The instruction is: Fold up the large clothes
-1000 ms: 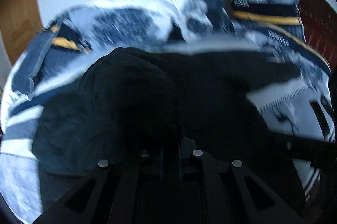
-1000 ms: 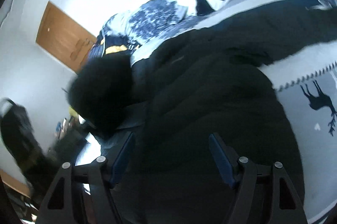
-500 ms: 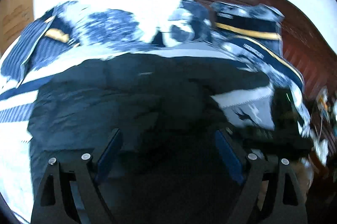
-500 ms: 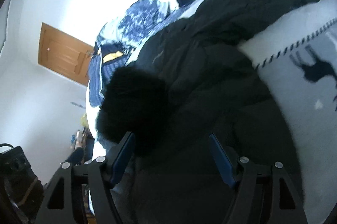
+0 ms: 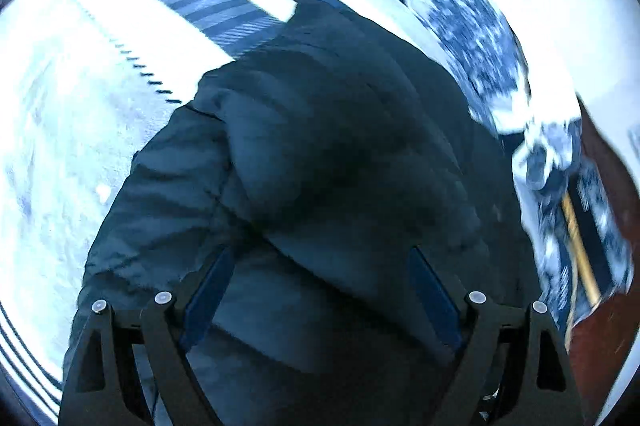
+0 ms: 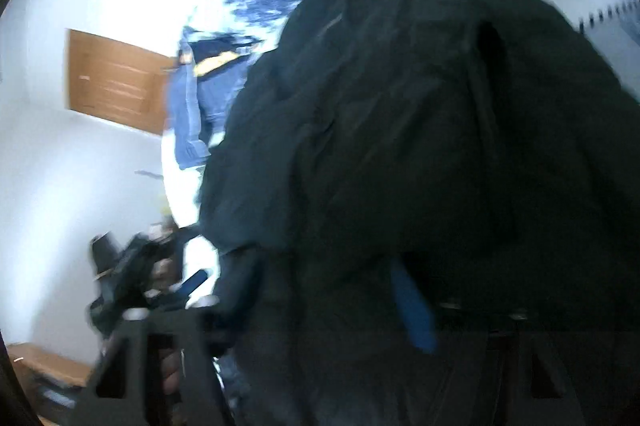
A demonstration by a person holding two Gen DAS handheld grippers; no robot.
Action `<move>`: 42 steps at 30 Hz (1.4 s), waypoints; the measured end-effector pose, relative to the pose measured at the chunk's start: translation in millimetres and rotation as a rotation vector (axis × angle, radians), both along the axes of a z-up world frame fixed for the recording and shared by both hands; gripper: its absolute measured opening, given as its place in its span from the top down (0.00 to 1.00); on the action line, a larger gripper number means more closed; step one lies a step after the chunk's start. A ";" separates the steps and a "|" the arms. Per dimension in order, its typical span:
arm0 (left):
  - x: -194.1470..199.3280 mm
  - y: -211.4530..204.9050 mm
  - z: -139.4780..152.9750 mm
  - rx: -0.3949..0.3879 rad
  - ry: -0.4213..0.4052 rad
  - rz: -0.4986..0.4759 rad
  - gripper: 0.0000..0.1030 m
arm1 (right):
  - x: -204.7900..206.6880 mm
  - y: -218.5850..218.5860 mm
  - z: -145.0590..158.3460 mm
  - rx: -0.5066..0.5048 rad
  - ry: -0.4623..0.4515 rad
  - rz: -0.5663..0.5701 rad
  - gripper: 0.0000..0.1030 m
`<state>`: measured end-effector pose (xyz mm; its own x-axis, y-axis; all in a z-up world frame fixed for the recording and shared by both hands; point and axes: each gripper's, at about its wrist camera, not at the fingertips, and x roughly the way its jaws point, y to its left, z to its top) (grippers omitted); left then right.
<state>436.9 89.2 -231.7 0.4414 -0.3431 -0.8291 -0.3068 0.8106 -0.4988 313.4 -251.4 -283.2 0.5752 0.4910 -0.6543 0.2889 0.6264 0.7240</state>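
On the bed (image 5: 72,114), your left gripper (image 5: 320,290) hovers, jaws released, over the dark jacket (image 5: 340,146) spread mid-bed. Right gripper (image 6: 320,290): jaws apart, fabric draped between, not pinched. Take one layer near the edge; keep both ends level while folding.

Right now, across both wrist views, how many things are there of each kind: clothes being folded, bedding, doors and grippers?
Dark jacket: 1
Bedding: 2, the white blanket and the blue patterned quilt
Wooden door: 1
Grippers: 2, left gripper and right gripper
Total: 6
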 end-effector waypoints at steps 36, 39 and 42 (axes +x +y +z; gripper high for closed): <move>-146.0 -78.9 65.4 0.343 -0.293 -0.295 0.20 | -44.4 -57.5 65.6 -0.197 -0.201 -0.086 0.04; -198.7 -82.5 87.9 0.353 -0.349 -0.287 0.20 | -92.1 -51.3 90.9 -0.256 -0.226 -0.114 0.04; -231.8 -98.7 118.2 0.390 -0.425 -0.313 0.18 | -124.8 -52.1 117.5 -0.319 -0.281 -0.144 0.04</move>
<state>205.1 -9.5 -113.4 0.6858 -0.2180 -0.6943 0.1322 0.9755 -0.1757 188.6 -303.5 -165.8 0.7999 0.1925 -0.5685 0.2088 0.7987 0.5643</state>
